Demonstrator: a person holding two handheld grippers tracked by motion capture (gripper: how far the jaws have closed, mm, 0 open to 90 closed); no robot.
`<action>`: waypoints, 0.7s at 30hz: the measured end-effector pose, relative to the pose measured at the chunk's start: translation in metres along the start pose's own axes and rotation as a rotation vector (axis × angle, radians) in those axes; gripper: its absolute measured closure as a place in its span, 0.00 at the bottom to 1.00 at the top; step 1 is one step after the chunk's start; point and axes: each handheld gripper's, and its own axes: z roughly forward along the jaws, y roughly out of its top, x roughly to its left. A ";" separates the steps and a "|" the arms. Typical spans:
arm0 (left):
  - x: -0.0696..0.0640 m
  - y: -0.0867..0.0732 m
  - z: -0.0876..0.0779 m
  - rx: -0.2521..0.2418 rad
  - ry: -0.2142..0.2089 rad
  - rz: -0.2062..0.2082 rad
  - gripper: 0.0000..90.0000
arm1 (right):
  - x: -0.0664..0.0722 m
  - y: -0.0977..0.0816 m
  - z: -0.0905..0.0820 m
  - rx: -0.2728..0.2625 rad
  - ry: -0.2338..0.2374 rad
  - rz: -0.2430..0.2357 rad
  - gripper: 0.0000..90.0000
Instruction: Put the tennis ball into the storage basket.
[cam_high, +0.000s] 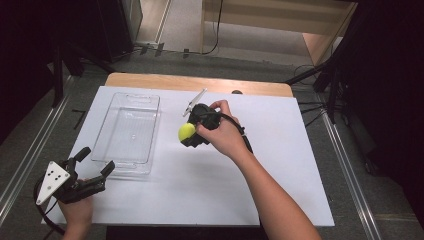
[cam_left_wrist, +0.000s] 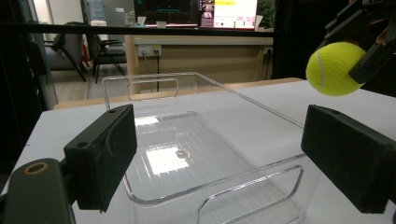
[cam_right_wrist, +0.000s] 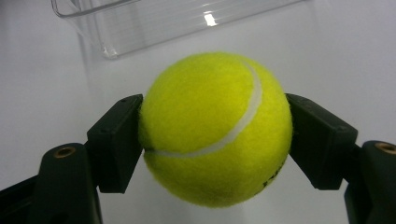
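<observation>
- Nearest, at the table's near left corner: left gripper (cam_high: 95, 161) parked low, jaws spread wide, nothing between the pads. Aimed at the short near end of the bin (cam_high: 102, 131), probably idling there to steady or guard it, not to grasp.
- In the left gripper view: both black pads frame the bin's near handle cutout (cam_left_wrist: 252, 196); no contact visible with the plastic.
- Just beyond: clear bin on the white board (cam_high: 280, 170), long side running away from the person, open top up, inside bare. Looks set there as the drop target.
- Mid-table, right of the bin: right gripper (cam_high: 189, 134) clamped on the ball (cam_high: 186, 131), one pad on each side across the middle. Squeezed at the widest part, so slipping out seems unlikely.
- In the right gripper view: ball (cam_right_wrist: 215, 128) sits snug between both pads (cam_right_wrist: 116, 140), seam facing the camera, white board below and a bin corner (cam_right_wrist: 107, 49) further off. Ball off the surface, carried, not resting.
- Jaws point toward the bin, hand tilted over the top of the gripper; judged as mid-carry toward the bin, drop not yet done.
- Ball beside the bin's right wall, apart from it, not over the opening yet.
- Farthest: wooden table edge (cam_high: 200, 82) past the board, then floor and dark stands.
</observation>
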 end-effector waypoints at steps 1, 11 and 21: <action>0.000 0.000 0.000 0.000 0.000 0.000 0.12 | 0.001 0.001 0.000 0.006 0.002 0.003 0.26; 0.000 0.000 0.000 0.002 -0.003 0.007 0.12 | 0.004 0.012 0.005 0.003 0.020 -0.017 0.26; 0.000 0.000 0.001 0.003 0.000 0.005 0.12 | 0.009 0.024 0.009 -0.001 0.025 -0.036 0.26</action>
